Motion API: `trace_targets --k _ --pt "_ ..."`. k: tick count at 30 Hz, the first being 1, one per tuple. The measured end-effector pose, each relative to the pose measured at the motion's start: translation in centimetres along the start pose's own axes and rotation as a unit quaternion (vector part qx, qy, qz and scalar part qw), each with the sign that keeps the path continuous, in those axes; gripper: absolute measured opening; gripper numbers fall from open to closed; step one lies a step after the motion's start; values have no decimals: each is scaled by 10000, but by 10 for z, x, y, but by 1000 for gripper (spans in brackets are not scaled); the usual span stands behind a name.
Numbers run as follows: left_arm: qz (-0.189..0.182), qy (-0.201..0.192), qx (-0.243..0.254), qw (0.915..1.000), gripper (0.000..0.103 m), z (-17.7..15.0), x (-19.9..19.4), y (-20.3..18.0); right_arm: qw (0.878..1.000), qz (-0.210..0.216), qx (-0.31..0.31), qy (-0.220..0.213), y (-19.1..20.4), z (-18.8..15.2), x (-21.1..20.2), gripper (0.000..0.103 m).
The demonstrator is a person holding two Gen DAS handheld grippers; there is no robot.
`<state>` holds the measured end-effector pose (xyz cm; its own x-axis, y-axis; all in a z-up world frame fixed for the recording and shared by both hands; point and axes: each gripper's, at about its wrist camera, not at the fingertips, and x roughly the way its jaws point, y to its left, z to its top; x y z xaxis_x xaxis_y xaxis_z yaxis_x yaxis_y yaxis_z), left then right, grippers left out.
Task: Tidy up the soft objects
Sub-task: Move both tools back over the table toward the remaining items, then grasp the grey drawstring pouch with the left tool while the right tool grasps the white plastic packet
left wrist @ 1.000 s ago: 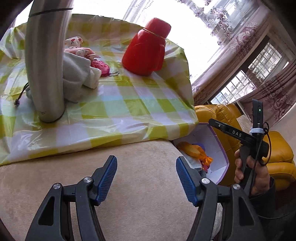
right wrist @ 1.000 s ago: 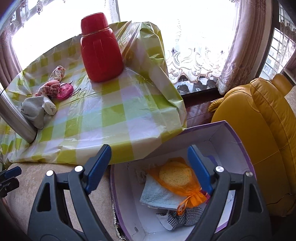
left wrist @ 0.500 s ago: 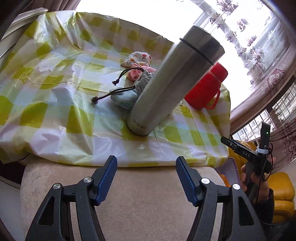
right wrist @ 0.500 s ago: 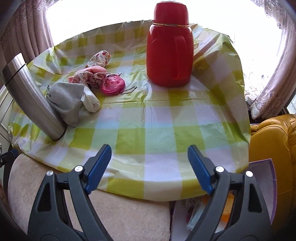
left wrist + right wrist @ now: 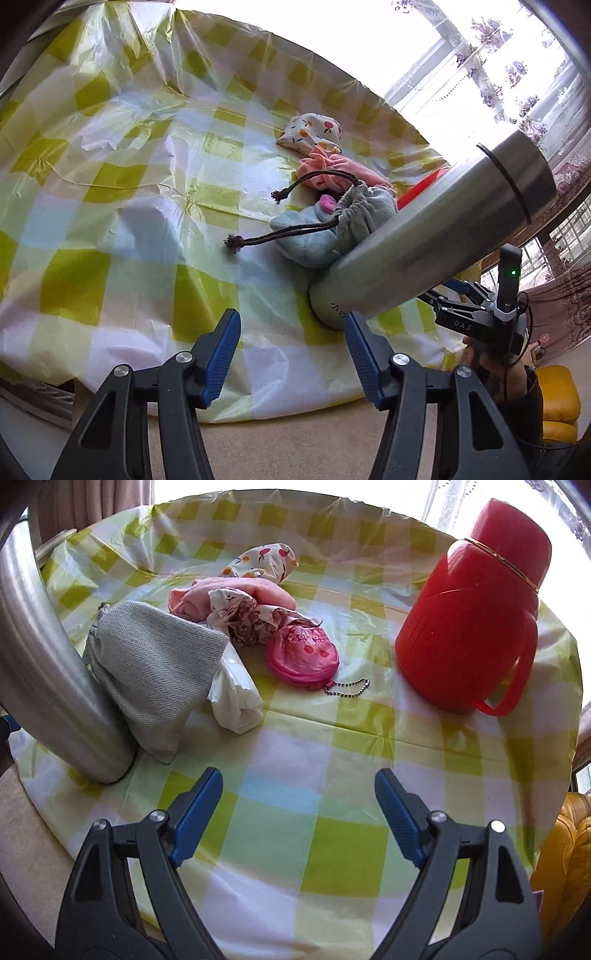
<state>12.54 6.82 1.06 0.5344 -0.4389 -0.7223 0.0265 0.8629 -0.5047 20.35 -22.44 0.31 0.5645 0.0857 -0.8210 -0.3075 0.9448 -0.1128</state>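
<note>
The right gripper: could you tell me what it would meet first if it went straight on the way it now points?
Probably the bare checked tablecloth just ahead of the right gripper; its open jaws hold nothing, and the pink pouch lies farther along, though depth is unclear.

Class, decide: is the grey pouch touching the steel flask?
Touching. The right wrist view shows the grey pouch leaning against the steel flask with no gap between them near the base.

L gripper (image 5: 291,354) closing, empty, R gripper (image 5: 299,816) wide

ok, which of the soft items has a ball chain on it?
The round pink coin pouch, flat beside the red flask; its bead chain trails off its rim. The grey bag has a drawstring instead.
</note>
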Motion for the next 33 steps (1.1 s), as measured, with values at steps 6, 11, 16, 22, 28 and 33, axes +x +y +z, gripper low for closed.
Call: trace_targets --k 6,11,16,22,28,33 --pt "-356 371 -299 9982 48 23 41 17 9982 -63 -570 156 21 18 34 86" --pt "-764 550 -630 9936 48 45 71 26 9962 79 -872 29 31 33 47 86" --pt "-1087 613 -896 9881 48 63 93 29 9945 291 -997 -107 35 46 58 85" --pt "-1165 709 -854 9870 33 71 110 25 9942 715 -792 -159 34 51 68 55" --pt "-992 480 -712 9913 22 69 98 24 9950 932 -333 -122 27 49 69 40" --pt "-732 221 -764 9941 21 61 79 31 9967 799 73 -86 12 33 55 40"
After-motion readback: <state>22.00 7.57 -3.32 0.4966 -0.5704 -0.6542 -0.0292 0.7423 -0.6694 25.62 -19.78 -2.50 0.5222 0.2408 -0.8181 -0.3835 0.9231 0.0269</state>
